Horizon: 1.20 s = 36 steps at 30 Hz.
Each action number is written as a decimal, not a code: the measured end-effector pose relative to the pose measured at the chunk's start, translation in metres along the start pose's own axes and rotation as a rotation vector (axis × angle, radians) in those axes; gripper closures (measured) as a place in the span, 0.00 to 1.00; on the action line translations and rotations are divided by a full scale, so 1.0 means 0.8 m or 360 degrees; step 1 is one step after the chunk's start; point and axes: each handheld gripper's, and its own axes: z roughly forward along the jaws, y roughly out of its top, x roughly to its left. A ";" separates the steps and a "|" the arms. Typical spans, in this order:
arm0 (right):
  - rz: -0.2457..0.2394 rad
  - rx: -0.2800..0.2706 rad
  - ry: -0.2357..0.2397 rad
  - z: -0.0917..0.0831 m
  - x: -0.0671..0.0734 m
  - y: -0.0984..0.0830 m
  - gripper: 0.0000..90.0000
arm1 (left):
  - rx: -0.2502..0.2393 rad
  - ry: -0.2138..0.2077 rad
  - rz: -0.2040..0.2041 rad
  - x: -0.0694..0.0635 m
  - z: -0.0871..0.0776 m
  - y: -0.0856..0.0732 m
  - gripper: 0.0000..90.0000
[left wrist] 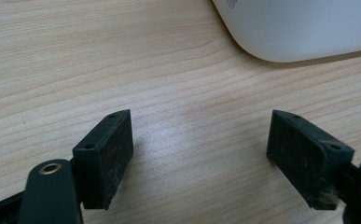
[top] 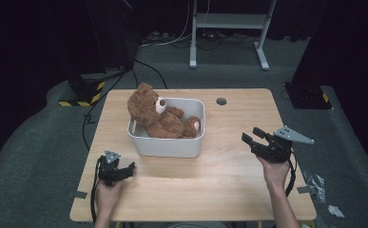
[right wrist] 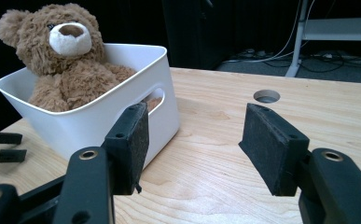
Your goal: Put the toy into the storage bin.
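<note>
A brown teddy bear (top: pixel 158 116) sits upright in a white plastic bin (top: pixel 167 146) at the middle of the wooden table, head leaning over the bin's back left rim. My left gripper (top: pixel 128 169) rests low on the table near the bin's front left corner, open and empty. In the left gripper view its jaws (left wrist: pixel 199 149) stand wide apart over bare wood, with the bin's corner (left wrist: pixel 299 28) just ahead. My right gripper (top: pixel 253 135) hovers to the right of the bin, open, nothing between the pads. From the right gripper (right wrist: pixel 192 140) I face the bear (right wrist: pixel 66 60) and the bin's handle side (right wrist: pixel 99 116).
A round cable hole (top: pixel 221 101) lies in the tabletop behind the bin to the right. Bare wood stretches between the two grippers along the table's front. A white metal stand (top: pixel 229 28) and cables are on the floor beyond the table. Tape scraps (top: pixel 317 183) lie on the floor at right.
</note>
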 end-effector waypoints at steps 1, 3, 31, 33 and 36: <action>0.0013 -0.0005 0.0003 0.000 0.000 -0.001 0.45 | 0.0000 0.0000 0.0001 0.000 0.000 0.000 0.25; 0.0010 0.0004 0.0000 0.002 -0.001 -0.003 0.45 | -0.0001 -0.0001 0.0001 0.000 0.000 0.000 0.25; 0.0056 0.0060 -0.0038 0.011 -0.010 -0.029 0.45 | -0.0006 -0.0002 0.0001 0.000 0.000 0.000 0.25; 0.0062 0.0062 -0.0042 0.013 -0.011 -0.030 0.45 | -0.0007 -0.0002 0.0002 0.000 0.000 0.000 0.25; 0.0054 0.0069 -0.0050 0.015 -0.011 -0.032 0.45 | -0.0007 -0.0002 0.0001 0.000 0.000 0.000 0.25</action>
